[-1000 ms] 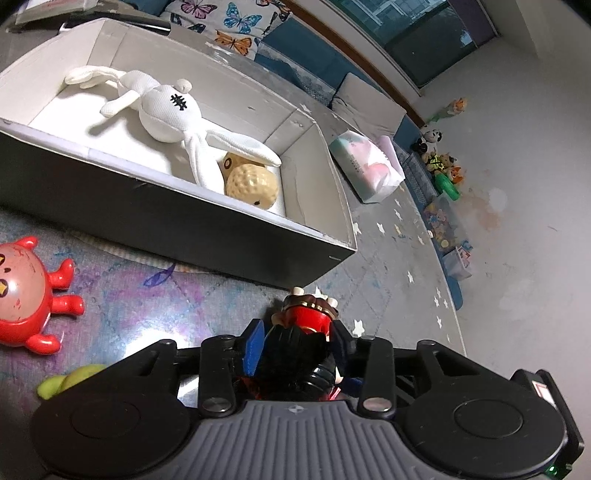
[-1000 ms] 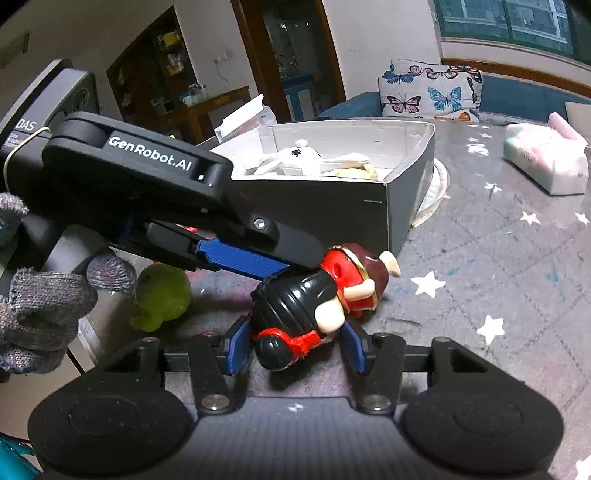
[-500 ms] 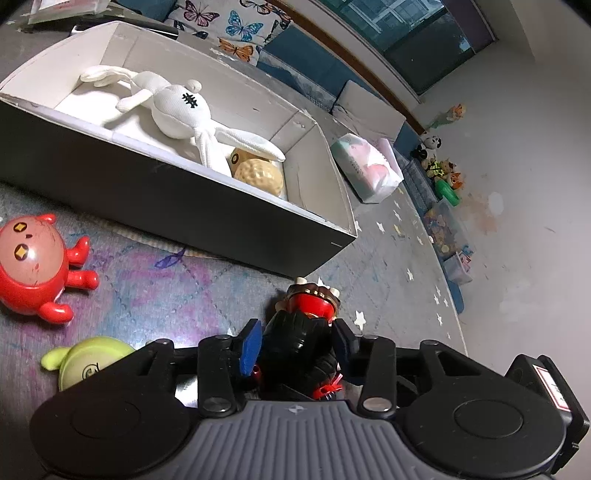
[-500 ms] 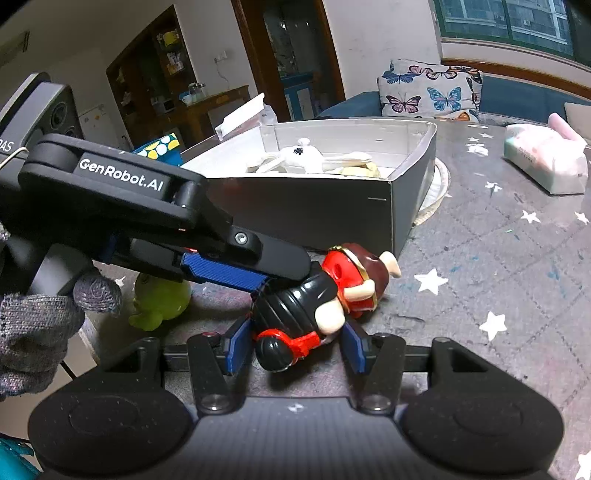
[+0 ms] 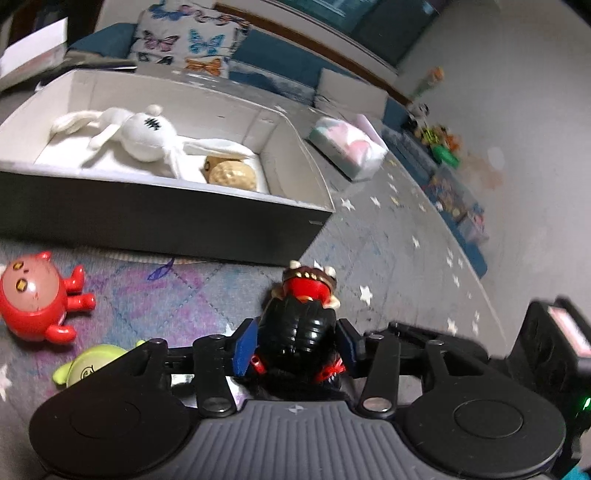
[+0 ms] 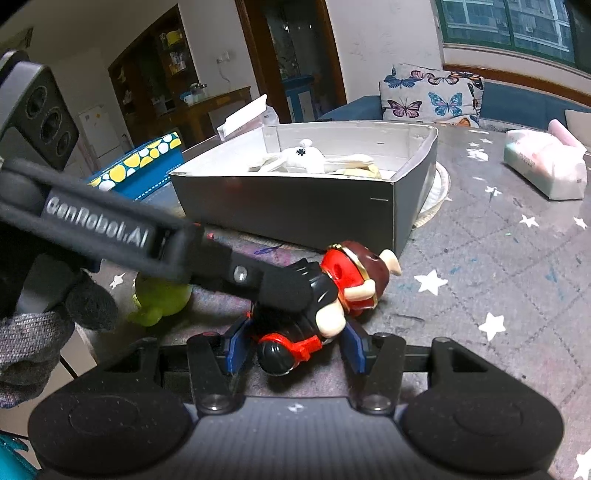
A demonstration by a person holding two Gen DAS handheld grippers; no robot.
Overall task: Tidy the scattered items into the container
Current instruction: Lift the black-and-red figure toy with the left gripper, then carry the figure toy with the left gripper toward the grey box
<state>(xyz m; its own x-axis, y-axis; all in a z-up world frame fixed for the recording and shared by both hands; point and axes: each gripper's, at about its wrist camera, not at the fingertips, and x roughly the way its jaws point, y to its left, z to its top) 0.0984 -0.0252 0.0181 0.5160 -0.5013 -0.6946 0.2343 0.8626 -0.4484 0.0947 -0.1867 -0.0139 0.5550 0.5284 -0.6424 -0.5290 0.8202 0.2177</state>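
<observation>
My left gripper (image 5: 297, 341) is squeezed tight on the black-and-red toy figure (image 5: 301, 314). Its long way runs straight out from me, red head w/ horns pointing at the gray box (image 5: 166, 221). It's just in front of the box, not in yet. My right gripper (image 6: 293, 341) sits wide around the toy's legs, not pinching. In the box: white bunny (image 5: 147, 136) & tan ball (image 5: 231, 175).

A family living room at night: a blue sofa (image 6: 524, 101) with a butterfly-print cushion (image 6: 430, 94), a wooden cabinet (image 6: 159, 77) of household clutter, a dark apartment window (image 6: 506, 26), and toys lined along the wall (image 5: 439, 144) beside a star-patterned worktop (image 6: 498, 266).
</observation>
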